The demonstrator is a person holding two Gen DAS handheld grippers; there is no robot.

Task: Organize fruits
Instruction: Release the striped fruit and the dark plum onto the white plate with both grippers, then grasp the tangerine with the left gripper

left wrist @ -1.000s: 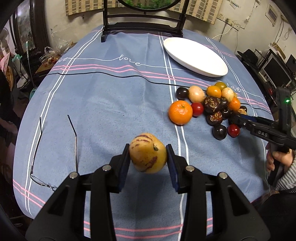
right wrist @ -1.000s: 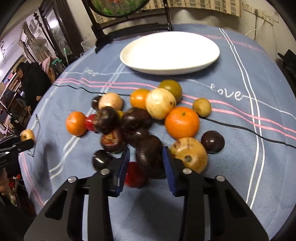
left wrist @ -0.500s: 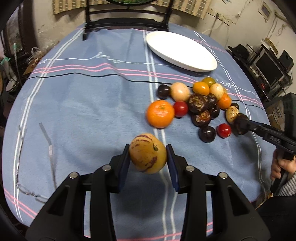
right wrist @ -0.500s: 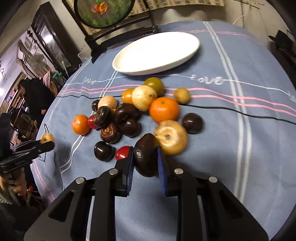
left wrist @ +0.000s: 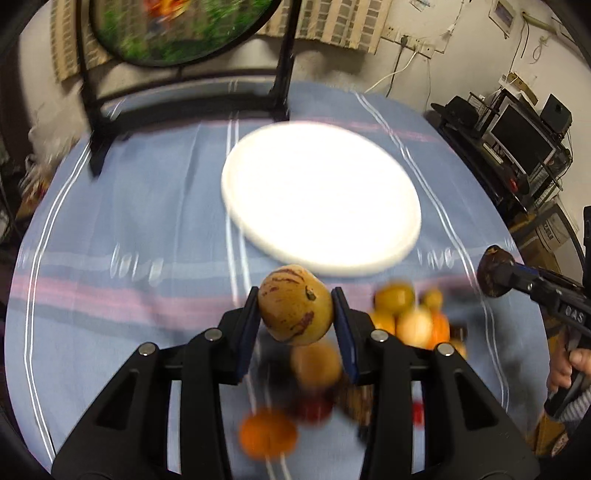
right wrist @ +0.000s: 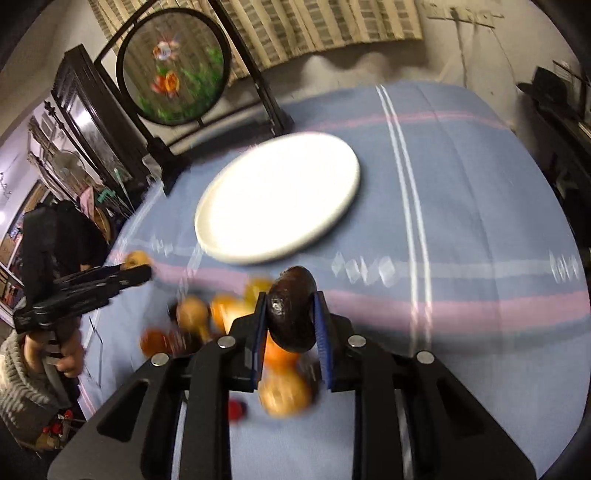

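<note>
In the right wrist view, at the far left, the left gripper (right wrist: 138,271) is seen in a hand (right wrist: 70,356), with a small yellow fruit at its tip; in its own view the left gripper (left wrist: 295,306) is clenched on a yellow purple-streaked fruit (left wrist: 295,304), held in the air above the blue striped tabletop (left wrist: 129,221). Behind it a round painted screen (left wrist: 177,29) on a black stand is set at the far edge, and the white plate (left wrist: 321,195) lies ahead, bare, with nothing between it and the held fruit. The pile of fruits (left wrist: 410,317) is spread below and to the right of the jaws, partly covered by them. Farther right, the right gripper (left wrist: 496,275) is held above the tabletop, grasping a dark brown fruit (left wrist: 493,271); in its own view the right gripper (right wrist: 290,314) is closed on that dark brown fruit (right wrist: 291,310), with oranges blurred beneath. Compared with half a second ago, both grippers have been raised and brought nearer the plate, which now fills the middle of each view, and the pile has slipped under the jaws. The loose fruits are smeared by motion, so single pieces can hardly be told apart
</note>
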